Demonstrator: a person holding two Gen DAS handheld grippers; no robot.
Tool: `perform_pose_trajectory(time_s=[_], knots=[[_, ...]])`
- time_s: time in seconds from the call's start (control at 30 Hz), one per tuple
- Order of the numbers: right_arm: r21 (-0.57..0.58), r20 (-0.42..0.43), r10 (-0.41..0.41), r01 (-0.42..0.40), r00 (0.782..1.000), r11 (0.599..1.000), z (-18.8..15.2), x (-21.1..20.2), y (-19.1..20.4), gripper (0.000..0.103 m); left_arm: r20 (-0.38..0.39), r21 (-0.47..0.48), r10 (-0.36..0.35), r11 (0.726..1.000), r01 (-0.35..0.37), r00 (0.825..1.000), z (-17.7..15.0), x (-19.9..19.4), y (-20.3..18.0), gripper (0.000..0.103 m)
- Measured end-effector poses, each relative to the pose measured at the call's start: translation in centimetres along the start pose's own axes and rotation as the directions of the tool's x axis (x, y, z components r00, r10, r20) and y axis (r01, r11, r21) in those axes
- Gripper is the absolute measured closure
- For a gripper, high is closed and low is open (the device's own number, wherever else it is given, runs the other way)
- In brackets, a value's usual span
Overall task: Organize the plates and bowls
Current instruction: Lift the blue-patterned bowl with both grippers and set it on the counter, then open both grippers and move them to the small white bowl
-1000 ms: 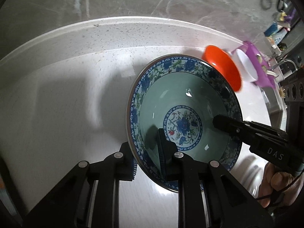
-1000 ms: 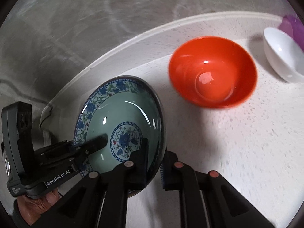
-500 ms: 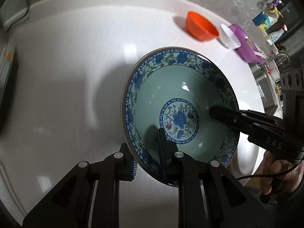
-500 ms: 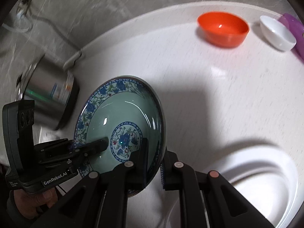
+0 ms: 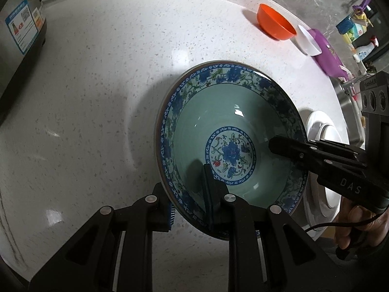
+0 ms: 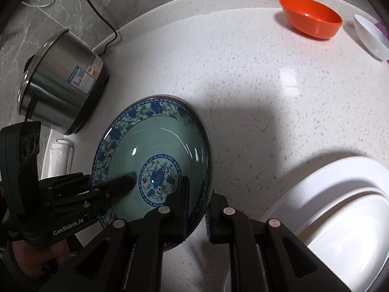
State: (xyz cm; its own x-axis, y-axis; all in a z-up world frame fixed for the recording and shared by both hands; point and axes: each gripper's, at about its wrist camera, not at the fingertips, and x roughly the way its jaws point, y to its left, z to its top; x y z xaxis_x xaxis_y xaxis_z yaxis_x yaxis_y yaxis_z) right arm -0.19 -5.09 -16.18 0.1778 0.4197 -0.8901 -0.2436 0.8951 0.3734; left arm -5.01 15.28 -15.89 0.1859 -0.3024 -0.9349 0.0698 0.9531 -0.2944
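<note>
A large bowl (image 5: 231,112) with a blue floral rim and a pale green inside hangs just above the white countertop (image 5: 109,73), held from both sides. My left gripper (image 5: 188,199) is shut on its near rim, one finger inside and one outside. My right gripper (image 6: 197,209) is shut on the opposite rim of the same bowl (image 6: 158,141). In the left wrist view the right gripper's inner finger (image 5: 287,146) reaches in from the right. A stack of white plates (image 6: 340,206) lies right of the bowl and shows again (image 5: 323,131) behind it.
An orange bowl (image 6: 311,17), a small white bowl (image 6: 372,39) and a purple dish (image 5: 328,53) sit at the far right of the counter. A steel rice cooker (image 6: 60,80) with its cord stands at the left, near a folded white cloth (image 6: 60,155). A sink (image 5: 347,104) lies beyond the plates.
Both grippers carried the floral bowl across the counter, away from the orange bowl, which is now far off. The rice cooker and white plates came into view. Both grips are unchanged.
</note>
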Motion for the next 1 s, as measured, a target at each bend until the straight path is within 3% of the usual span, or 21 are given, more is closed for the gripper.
perform_pose_trajectory(time_s=[0.4, 0.43, 0.53, 0.73, 0.87, 1.0], knots=[[-0.049, 0.013, -0.002, 0.003, 1.0, 0.999, -0.8, 0.1, 1.0, 0.085, 0.054, -0.041, 0.022, 0.999, -0.02, 0.998, -0.2, -0.7, 0.6, 0.082], [-0.049, 0.016, -0.001, 0.001, 1.0, 0.999, -0.8, 0.1, 1.0, 0.085, 0.064, -0.042, 0.025, 0.999, -0.022, 0.998, 0.0, -1.0, 0.7, 0.076], [-0.046, 0.032, 0.004, -0.003, 0.999, 0.999, -0.9, -0.4, 0.7, 0.076, 0.088, -0.048, 0.033, 0.998, -0.029, 0.996, 0.0, -2.1, 0.8, 0.045], [-0.026, 0.108, 0.018, -0.015, 0.994, 1.0, -0.2, -3.5, 0.0, 0.064, 0.173, -0.056, 0.005, 0.998, 0.004, 0.985, 1.9, -6.6, 0.4, 0.035], [0.036, 0.245, 0.009, -0.018, 0.969, 0.999, 1.0, -8.5, -3.0, 0.052, 0.229, 0.037, -0.066, 0.998, 0.059, 0.971, 6.2, -9.3, -2.7, 0.029], [0.248, 0.424, -0.091, -0.019, 0.901, 0.968, 3.4, -15.6, -11.8, 0.039, 0.224, 0.196, -0.181, 0.971, 0.138, 0.958, 12.8, -9.7, -8.5, 0.023]])
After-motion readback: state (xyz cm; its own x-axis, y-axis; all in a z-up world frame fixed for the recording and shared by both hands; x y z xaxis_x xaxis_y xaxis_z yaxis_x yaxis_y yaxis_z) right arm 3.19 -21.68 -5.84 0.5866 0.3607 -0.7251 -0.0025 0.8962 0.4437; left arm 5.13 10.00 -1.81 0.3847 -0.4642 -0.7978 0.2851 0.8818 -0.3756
